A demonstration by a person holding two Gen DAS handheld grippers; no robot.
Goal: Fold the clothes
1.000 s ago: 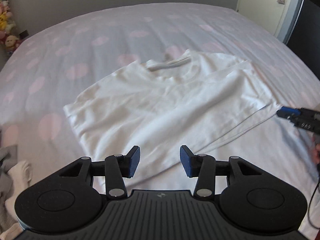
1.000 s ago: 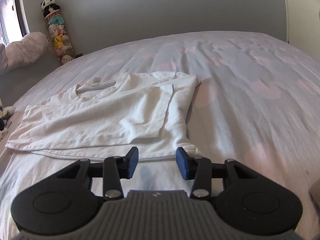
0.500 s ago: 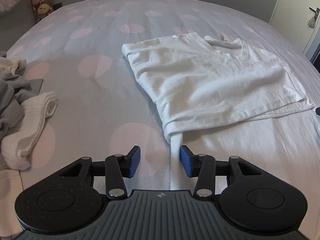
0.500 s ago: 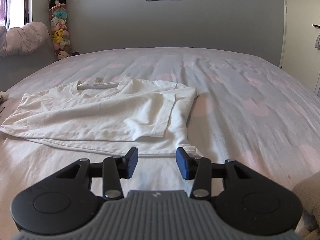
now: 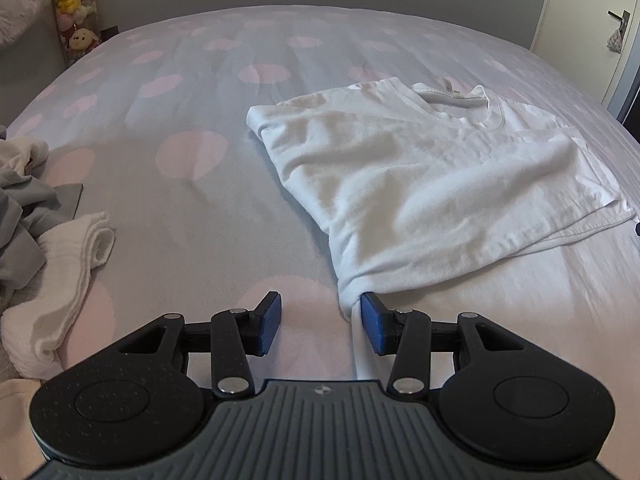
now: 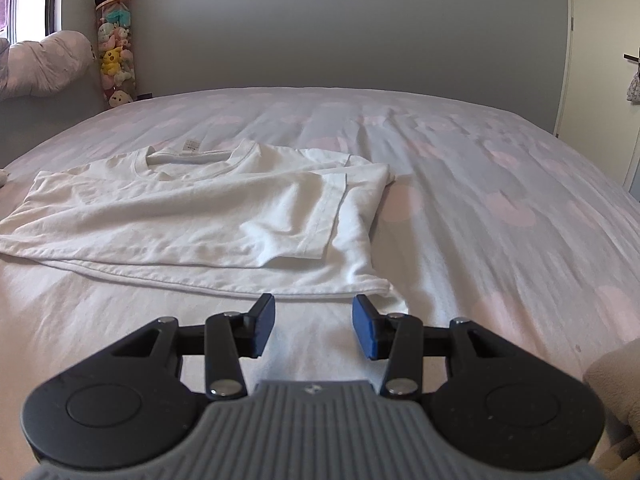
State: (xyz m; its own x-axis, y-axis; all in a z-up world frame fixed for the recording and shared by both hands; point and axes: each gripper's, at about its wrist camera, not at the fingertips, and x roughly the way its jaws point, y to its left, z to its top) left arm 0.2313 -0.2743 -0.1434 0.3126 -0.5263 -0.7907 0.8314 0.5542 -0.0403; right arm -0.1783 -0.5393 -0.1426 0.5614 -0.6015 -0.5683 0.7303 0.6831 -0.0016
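In the left wrist view, the left gripper (image 5: 320,322) was wide open and held nothing; a bunched corner of the white T-shirt (image 5: 432,184) touched its right fingertip (image 5: 374,324). In the right wrist view, the right gripper (image 6: 314,326) gaped empty just near of the shirt's hem (image 6: 224,284). The shirt lay partly folded, sleeves tucked in, on the dotted bedsheet (image 6: 500,208). At far left, a clear tube (image 6: 114,52) held plush toys.
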